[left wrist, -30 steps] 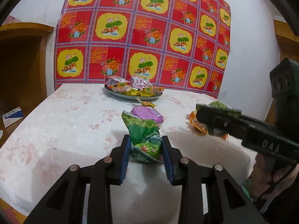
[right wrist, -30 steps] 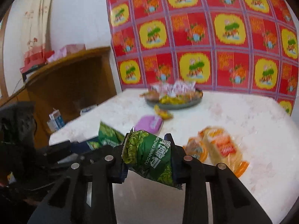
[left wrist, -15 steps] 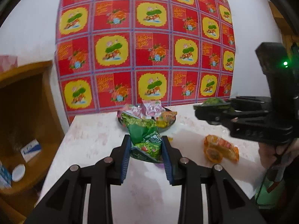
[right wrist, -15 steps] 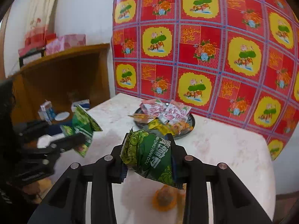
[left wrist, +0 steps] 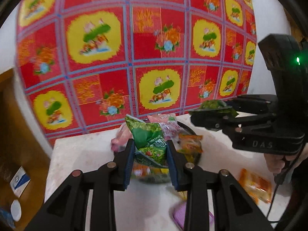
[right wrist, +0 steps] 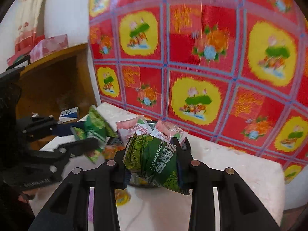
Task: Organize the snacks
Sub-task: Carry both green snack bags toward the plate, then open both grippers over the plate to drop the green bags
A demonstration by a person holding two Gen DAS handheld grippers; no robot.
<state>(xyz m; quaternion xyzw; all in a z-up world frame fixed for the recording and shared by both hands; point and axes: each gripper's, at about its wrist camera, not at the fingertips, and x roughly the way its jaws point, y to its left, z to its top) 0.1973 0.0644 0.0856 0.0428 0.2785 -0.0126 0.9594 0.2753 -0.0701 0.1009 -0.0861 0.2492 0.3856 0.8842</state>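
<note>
Crowding the heaped plate (left wrist: 194,132), both grippers (left wrist: 150,150) (right wrist: 152,161) clamp green packets (left wrist: 149,136) (right wrist: 154,159).

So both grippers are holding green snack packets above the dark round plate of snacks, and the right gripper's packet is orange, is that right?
Not quite. The right gripper is shut on a green snack packet with white lettering, not an orange one; the right wrist view shows it. The left gripper likewise holds a green snack packet, both near the dark round plate of snacks.

Glossy plastic snack packets (right wrist: 154,159); matt black fingers (left wrist: 129,161); wooden shelf (right wrist: 55,80).
</note>
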